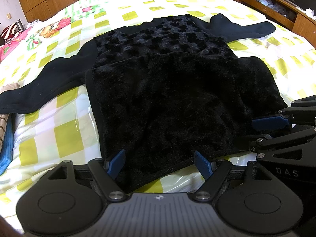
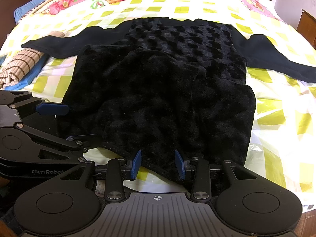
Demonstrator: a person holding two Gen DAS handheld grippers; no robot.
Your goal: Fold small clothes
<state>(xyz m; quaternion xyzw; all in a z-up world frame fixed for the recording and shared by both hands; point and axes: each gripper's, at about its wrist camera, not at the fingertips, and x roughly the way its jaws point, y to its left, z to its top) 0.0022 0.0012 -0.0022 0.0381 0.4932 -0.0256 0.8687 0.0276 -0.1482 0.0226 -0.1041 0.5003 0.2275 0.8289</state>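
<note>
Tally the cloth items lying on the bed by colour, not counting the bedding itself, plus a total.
Black: 1, the black velvet garment, spread flat with sleeves out.
Beige with brown stripes: 1, the striped folded cloth.
Blue: 1, the blue folded cloth under the striped one.
Total: 3, all on the checked bedsheet.

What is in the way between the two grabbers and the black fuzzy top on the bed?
Nothing visible. The left gripper and right gripper both stand open right at the near hem of the black top, with only bedspread beside them.
</note>
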